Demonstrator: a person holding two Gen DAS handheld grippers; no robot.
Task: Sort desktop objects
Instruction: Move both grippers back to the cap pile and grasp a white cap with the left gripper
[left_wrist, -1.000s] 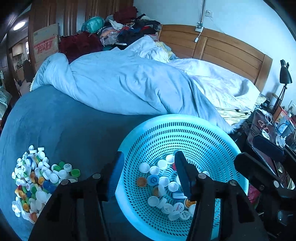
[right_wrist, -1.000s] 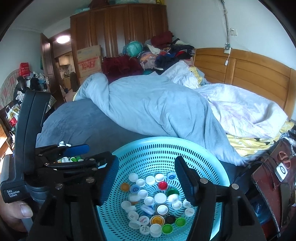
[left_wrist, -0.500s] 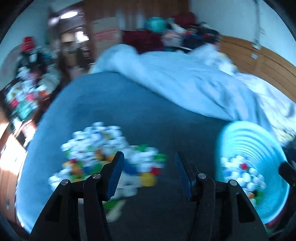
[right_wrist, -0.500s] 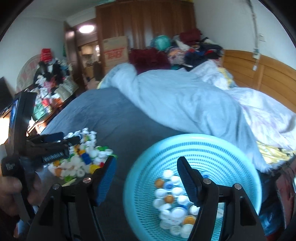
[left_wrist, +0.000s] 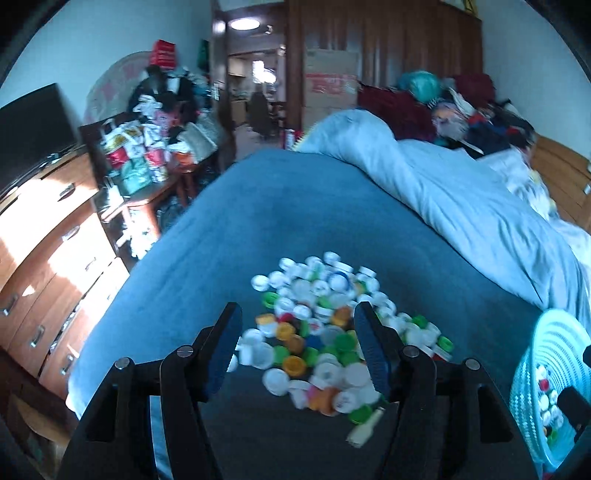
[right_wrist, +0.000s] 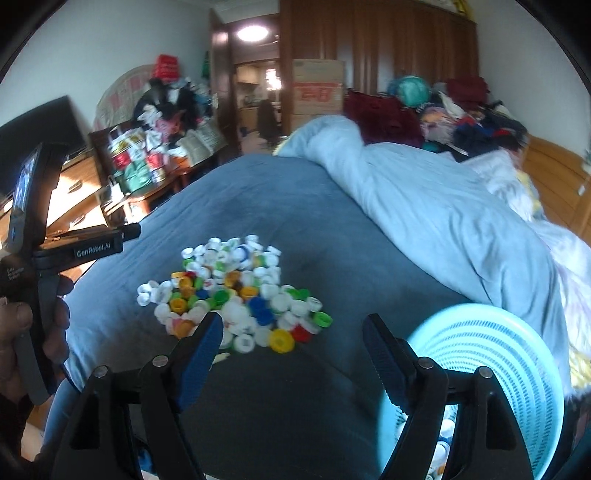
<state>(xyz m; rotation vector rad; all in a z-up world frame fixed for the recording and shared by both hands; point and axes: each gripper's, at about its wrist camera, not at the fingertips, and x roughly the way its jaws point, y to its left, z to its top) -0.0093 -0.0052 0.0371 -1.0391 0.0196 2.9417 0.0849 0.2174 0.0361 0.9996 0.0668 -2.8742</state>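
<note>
a: plastic bottle caps (left_wrist: 321, 332) heaped on the blue bedspread (left_wrist: 295, 221), right ahead of the left gripper (left_wrist: 297, 347), fingers spread, empty.

b: right gripper (right_wrist: 291, 354), also spread, sits beside the basket (right_wrist: 509, 354); left's nearer.

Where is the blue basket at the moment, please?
The blue basket sits on the bed at lower right in both views, right of the bottle caps.
</note>
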